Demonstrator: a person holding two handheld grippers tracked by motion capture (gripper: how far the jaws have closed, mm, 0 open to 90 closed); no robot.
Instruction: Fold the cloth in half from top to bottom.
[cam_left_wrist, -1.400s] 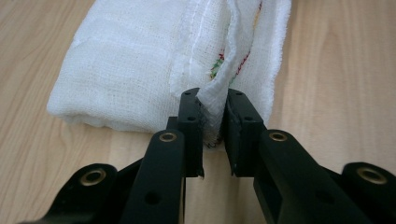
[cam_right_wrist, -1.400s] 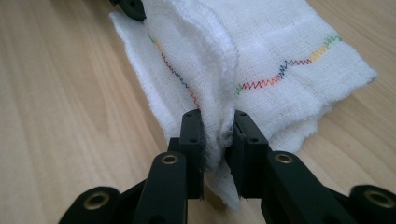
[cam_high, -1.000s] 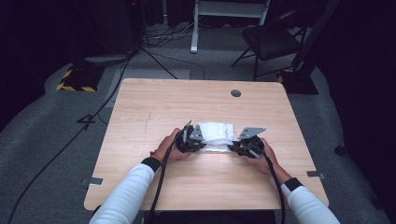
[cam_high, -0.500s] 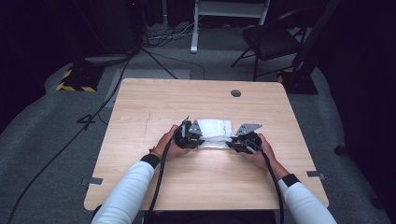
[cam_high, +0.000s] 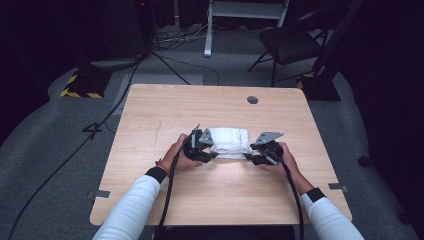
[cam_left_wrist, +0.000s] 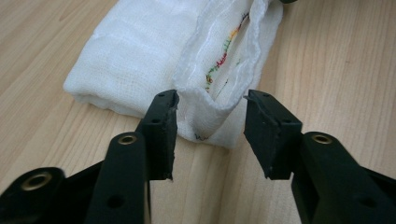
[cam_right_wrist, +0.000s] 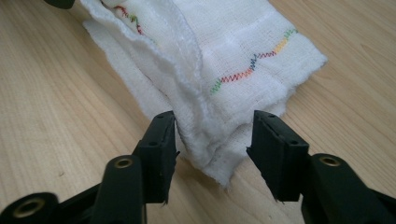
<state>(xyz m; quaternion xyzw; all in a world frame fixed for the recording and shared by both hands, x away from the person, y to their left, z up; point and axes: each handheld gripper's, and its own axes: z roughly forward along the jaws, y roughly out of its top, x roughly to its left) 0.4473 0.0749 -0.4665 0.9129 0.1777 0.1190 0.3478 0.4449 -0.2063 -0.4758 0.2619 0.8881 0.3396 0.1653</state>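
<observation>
A folded white cloth (cam_high: 230, 141) with a multicoloured zigzag stitch lies mid-table between both grippers. My left gripper (cam_high: 206, 150) sits at its left end, held open. In the left gripper view the cloth (cam_left_wrist: 154, 51) has a raised corner fold lying between the jaws of the left gripper (cam_left_wrist: 211, 103), and nothing is clamped. My right gripper (cam_high: 252, 155) is at the cloth's right end, also open. In the right gripper view the cloth (cam_right_wrist: 224, 51) pokes a layered corner between the jaws of the right gripper (cam_right_wrist: 214, 122).
The wooden table (cam_high: 165, 110) has a round cable hole (cam_high: 252, 100) at the back right. A chair (cam_high: 292, 45) and a white stand (cam_high: 245, 10) stand on the floor beyond the table. Cables (cam_high: 165, 55) run across the grey carpet.
Both grippers have edged slightly in toward the cloth's ends. The cloth lies in the same place.
</observation>
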